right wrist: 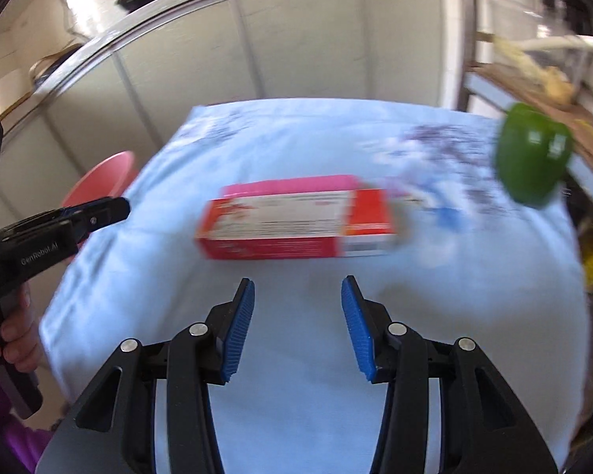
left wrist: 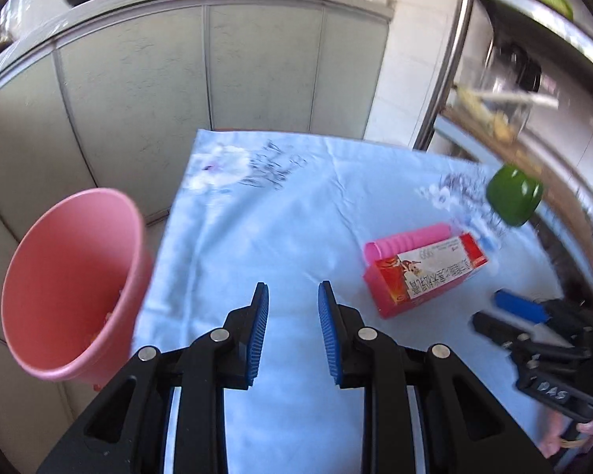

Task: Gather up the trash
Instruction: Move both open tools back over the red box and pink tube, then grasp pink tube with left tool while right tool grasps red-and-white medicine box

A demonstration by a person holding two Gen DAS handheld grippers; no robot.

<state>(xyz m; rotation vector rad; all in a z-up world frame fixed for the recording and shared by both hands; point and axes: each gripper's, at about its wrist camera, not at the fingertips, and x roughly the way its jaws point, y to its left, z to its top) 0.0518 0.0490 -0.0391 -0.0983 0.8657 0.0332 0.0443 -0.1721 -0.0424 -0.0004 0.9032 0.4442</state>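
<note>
We count one red box (right wrist: 296,223), one pink cup (left wrist: 407,241), one green pepper (right wrist: 531,156) and one pink bin (left wrist: 71,276), with our left gripper (left wrist: 293,331) and right gripper (right wrist: 298,326) both spread and empty.

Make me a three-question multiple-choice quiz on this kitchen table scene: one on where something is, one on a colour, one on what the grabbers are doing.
1. Where is the pink bucket?
A. On the tablecloth
B. Beside the table's left edge
C. On the counter

2. What colour is the pepper?
A. Red
B. Yellow
C. Green

3. What does the right gripper hold?
A. Nothing
B. The red box
C. The pepper

Answers: 1 B, it stands off the blue tablecloth. 2 C, plainly green. 3 A, the red box lies ahead, untouched.
</note>
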